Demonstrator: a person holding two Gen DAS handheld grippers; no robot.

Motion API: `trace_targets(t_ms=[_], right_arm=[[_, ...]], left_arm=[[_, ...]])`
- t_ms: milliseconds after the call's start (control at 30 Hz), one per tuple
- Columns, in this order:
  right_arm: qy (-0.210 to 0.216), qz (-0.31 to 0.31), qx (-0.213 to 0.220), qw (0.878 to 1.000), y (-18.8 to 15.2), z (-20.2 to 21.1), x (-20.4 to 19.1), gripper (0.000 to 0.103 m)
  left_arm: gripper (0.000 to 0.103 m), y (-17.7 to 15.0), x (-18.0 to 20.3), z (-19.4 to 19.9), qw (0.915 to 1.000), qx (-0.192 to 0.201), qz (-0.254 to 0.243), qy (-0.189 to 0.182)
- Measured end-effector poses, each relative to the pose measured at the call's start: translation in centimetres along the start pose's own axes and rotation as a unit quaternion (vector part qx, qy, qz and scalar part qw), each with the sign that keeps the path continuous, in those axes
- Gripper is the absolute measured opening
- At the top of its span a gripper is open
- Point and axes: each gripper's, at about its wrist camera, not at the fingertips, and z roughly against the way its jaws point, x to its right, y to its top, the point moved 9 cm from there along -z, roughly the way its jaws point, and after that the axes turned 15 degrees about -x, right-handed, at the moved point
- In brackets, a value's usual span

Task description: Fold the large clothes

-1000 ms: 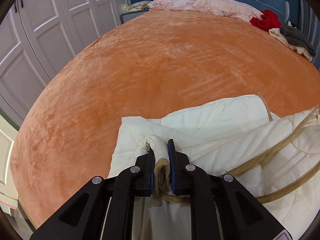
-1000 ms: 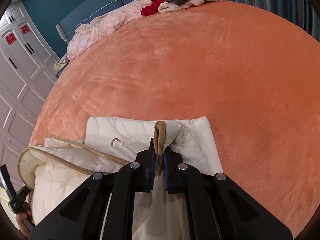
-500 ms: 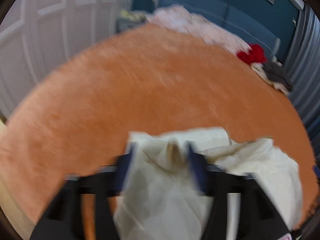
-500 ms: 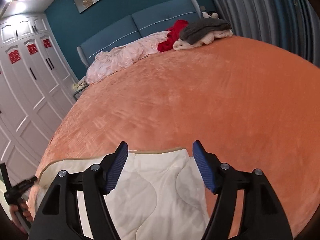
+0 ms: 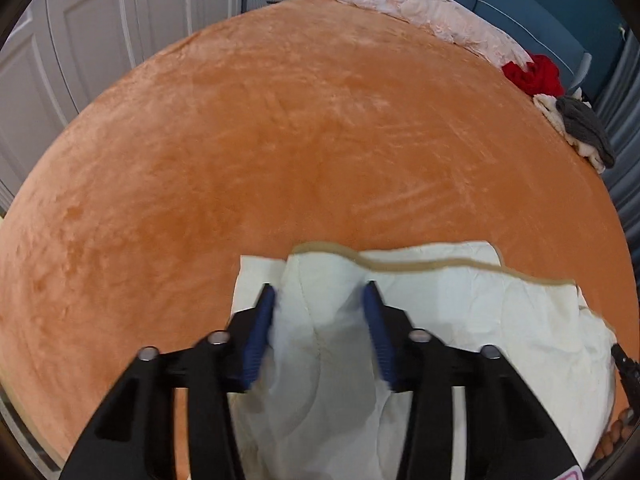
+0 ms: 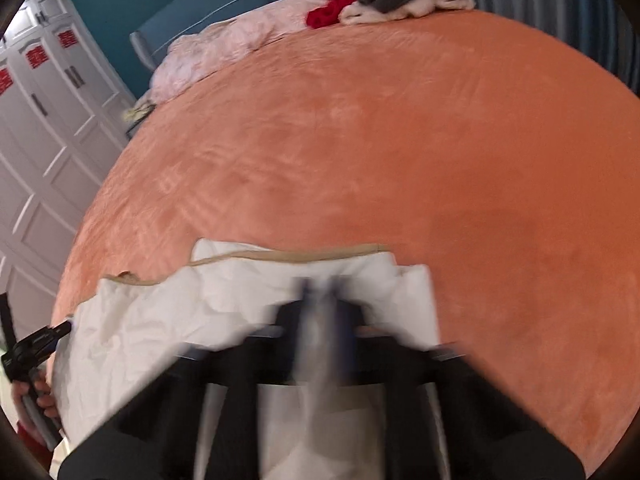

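The left tongs (image 5: 318, 300) stand part open above the quilt (image 5: 440, 320), their blue pads (image 5: 262, 332) apart with a fold of cream cloth rising between them; the pads press on nothing that I can see, and the jaws have just been closing. The right tongs (image 6: 320, 300) are blurred, but their jaws have just come together and look shut, with pale cloth running up between them; whether they truly pinch it I cannot tell.

The quilt, cream with a tan binding (image 5: 460, 266), lies folded at the near edge of the bed (image 5: 300, 140), under both tongs. In the right view a hand (image 6: 38, 396) shows at the far left, wrapped around the other tool's handle.

The bed's orange cover spreads bare beyond the quilt. At its far end lie a pink blanket (image 5: 420, 12), a red garment (image 5: 534, 74) and a grey one (image 5: 584, 128) on pale cloth. White wardrobe doors (image 6: 48, 128) line the side.
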Motion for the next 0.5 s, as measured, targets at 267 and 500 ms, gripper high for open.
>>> trace_targets(t_ms=[267,500], right_arm=[[-0.028,-0.012,0.003,1.000,0.4,-1.3,1.1,0.000],[-0.037,-0.014,-0.007,0.999,-0.3,-3.6,1.8,0.000]], left_arm=[[0.011,1.0,0.1,-1.8,0.9975,0.015,-0.016,0.067],[0.013,1.1,0.1,-3.6,0.9919,0.033,-0.039,0.116]])
